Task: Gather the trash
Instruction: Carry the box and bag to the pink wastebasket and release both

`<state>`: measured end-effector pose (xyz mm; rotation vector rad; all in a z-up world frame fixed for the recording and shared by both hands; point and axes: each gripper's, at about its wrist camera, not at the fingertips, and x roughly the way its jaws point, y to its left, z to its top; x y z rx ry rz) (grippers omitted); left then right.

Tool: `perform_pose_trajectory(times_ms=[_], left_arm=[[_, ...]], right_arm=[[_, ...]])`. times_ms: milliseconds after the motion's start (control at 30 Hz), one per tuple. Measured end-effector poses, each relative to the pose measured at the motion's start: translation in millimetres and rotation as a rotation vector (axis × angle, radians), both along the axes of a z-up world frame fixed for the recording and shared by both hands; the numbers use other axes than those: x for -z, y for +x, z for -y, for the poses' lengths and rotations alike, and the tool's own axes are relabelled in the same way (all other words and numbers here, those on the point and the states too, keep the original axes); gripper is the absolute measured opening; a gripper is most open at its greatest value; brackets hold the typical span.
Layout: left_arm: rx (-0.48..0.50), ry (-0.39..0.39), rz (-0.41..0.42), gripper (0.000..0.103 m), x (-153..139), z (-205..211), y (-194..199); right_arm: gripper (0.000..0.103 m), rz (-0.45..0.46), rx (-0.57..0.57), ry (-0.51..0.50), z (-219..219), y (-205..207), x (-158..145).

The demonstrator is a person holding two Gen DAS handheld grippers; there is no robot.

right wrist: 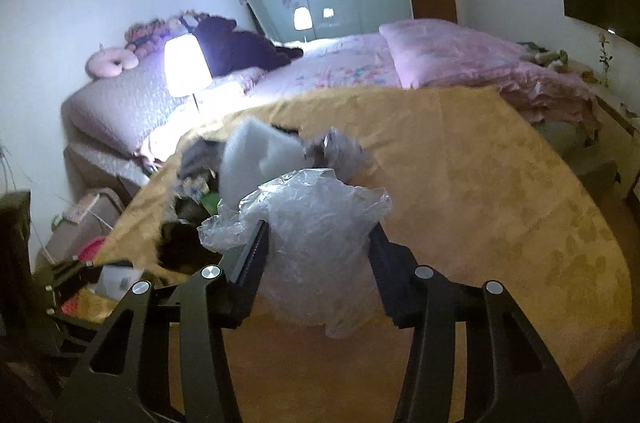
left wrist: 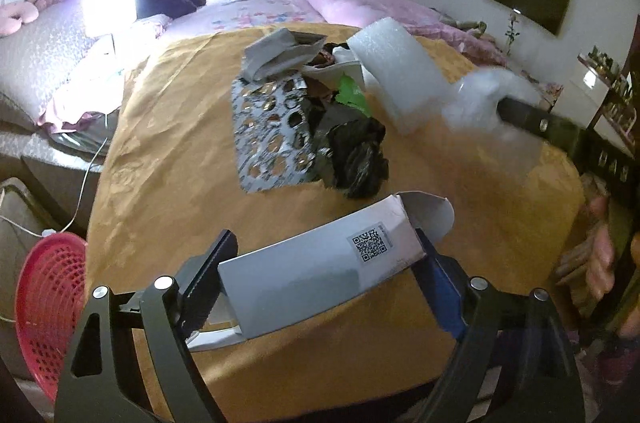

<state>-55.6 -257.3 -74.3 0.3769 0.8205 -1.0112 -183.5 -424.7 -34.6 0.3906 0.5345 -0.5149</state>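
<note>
A grey cardboard box (left wrist: 320, 271) with a QR label lies across my left gripper (left wrist: 322, 235), its two ends against the pads. On the orange tablecloth (left wrist: 160, 151) beyond it is a trash pile: a perforated silver sheet (left wrist: 268, 135), a black plastic bag (left wrist: 356, 155), a white foam block (left wrist: 396, 71), a grey packet (left wrist: 276, 55) and a green scrap (left wrist: 352, 95). My right gripper (right wrist: 320, 235) is shut on a crumpled clear plastic bag (right wrist: 316, 223) held above the cloth. In the left wrist view that gripper (left wrist: 540, 119) and its bag (left wrist: 480, 99) are blurred beside the foam.
A red mesh basket (left wrist: 48, 315) stands below the table's left edge. A bed with pink bedding (right wrist: 360, 71) and a lit lamp (right wrist: 186, 65) lie behind the table. A person's hand (left wrist: 604, 251) shows at the right. Boxes and clutter (right wrist: 88, 219) sit on the floor at left.
</note>
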Motion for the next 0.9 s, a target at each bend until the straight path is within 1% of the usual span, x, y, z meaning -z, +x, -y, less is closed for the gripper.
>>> perform_pose_trajectory(times_ms=[167,333,467,600,700,800,900], left_arm=[[-0.026,-0.022,0.015,0.083,-13.1,-26.9,2.4],[-0.085,-0.045,0.058,0.083,-27.7,-57.1,11.6],[-0.163,-0.052,0.092,0.083,-36.3,-78.3,25.0],[-0.268,-0.051,0.116,0.083,-42.4,-105.3,45.9],[-0.357,-0.038,0.142,0.083,-43.7,-129.0,63.9],[-0.437,-0.029,0.143,0.083,-42.2,-151.0,79.0],[-0.522,0.000,0.164,0.083,-37.9,-171.1,91.2]], right_arm=[[0.048,0.042,-0.018,-0.012,-8.7,-2.6,-15.3],[0.048,0.063,-0.077,0.002,-21.7,5.9,-22.0],[0.048,0.062,-0.122,0.009,-31.9,16.3,-23.1],[0.048,0.057,-0.182,0.011,-46.8,32.5,-26.3],[0.048,0.050,-0.241,-0.004,-63.5,46.3,-29.6],[0.048,0.040,-0.303,-0.022,-83.2,63.7,-31.3],[0.048,0.020,-0.361,-0.034,-102.4,84.4,-29.5]])
